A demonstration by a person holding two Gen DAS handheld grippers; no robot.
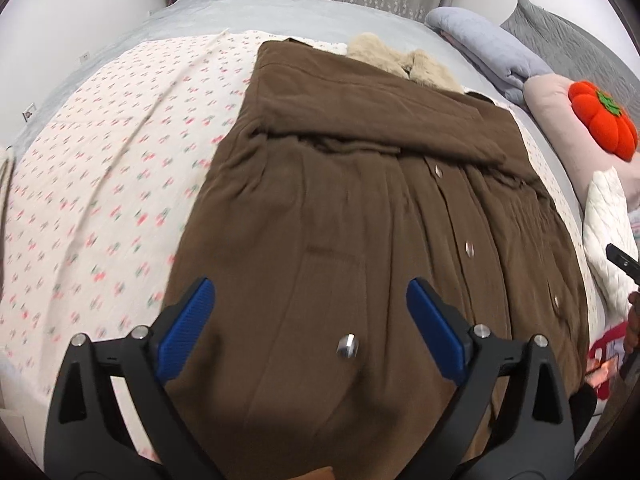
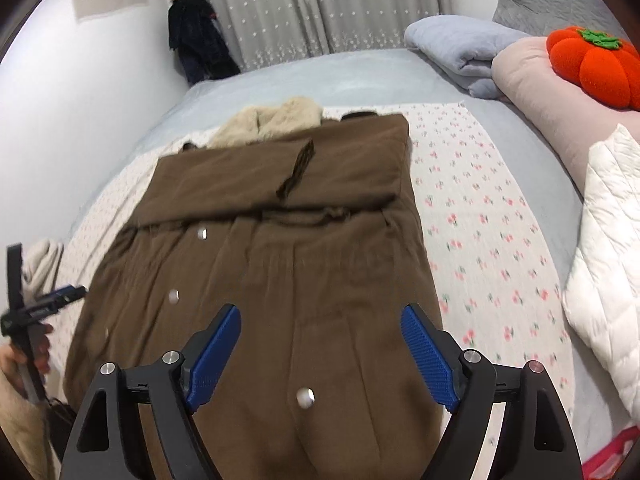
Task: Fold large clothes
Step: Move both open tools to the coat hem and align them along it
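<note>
A long brown coat [image 1: 360, 240] with silver snap buttons and a beige fur collar [image 1: 400, 62] lies flat on a floral sheet [image 1: 100, 200] on the bed, its sleeves folded across the chest. It also shows in the right wrist view [image 2: 280, 260], with the collar [image 2: 272, 118] at the far end. My left gripper [image 1: 310, 316] is open and empty, hovering over the coat's lower half. My right gripper [image 2: 320, 344] is open and empty over the coat's lower right part. The left gripper shows at the left edge of the right wrist view [image 2: 44, 304].
A folded grey blanket [image 2: 460, 52], a pink pillow [image 2: 540, 92] with an orange pumpkin cushion [image 2: 596, 64] and a white quilted jacket [image 2: 608, 260] lie along the bed's right side. A dark garment [image 2: 196, 40] hangs by the grey curtains [image 2: 320, 4]. A beige cloth [image 2: 40, 268] lies at the left.
</note>
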